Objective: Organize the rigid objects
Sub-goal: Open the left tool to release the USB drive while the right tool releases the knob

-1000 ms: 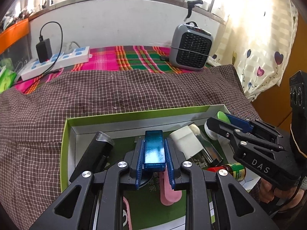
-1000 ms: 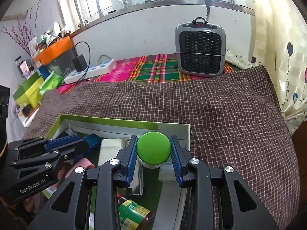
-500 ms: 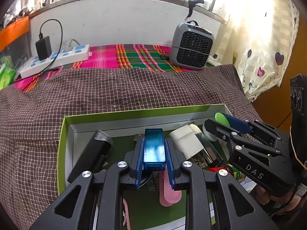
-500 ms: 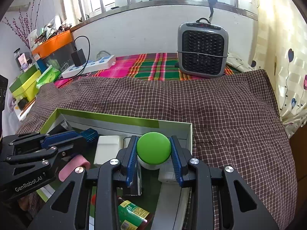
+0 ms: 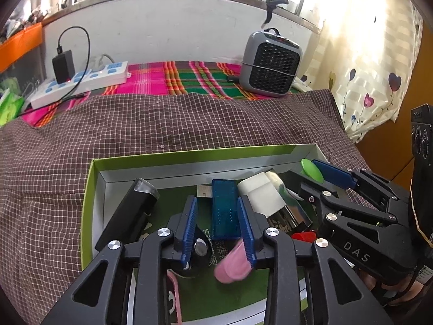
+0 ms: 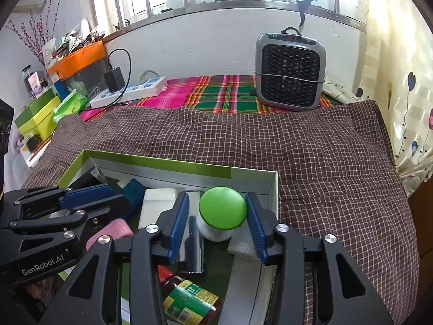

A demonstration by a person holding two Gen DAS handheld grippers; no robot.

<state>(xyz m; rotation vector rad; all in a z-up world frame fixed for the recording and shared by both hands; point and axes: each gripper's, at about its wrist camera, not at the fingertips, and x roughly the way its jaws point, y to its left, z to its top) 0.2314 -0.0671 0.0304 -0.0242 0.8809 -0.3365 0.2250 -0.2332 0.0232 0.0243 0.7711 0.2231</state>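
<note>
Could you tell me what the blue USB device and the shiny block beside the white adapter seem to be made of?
The blue USB device looks like translucent plastic: light passes through its tinted shell, and a metal plug shows at its end. The shiny block appears to be polished metal or chrome-plated, since it mirrors its surroundings; which one is unclear.

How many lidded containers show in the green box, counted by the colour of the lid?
Green lid: 1, the white jar
Red cap: 1, the bottle with a green label
Total: 2
</note>
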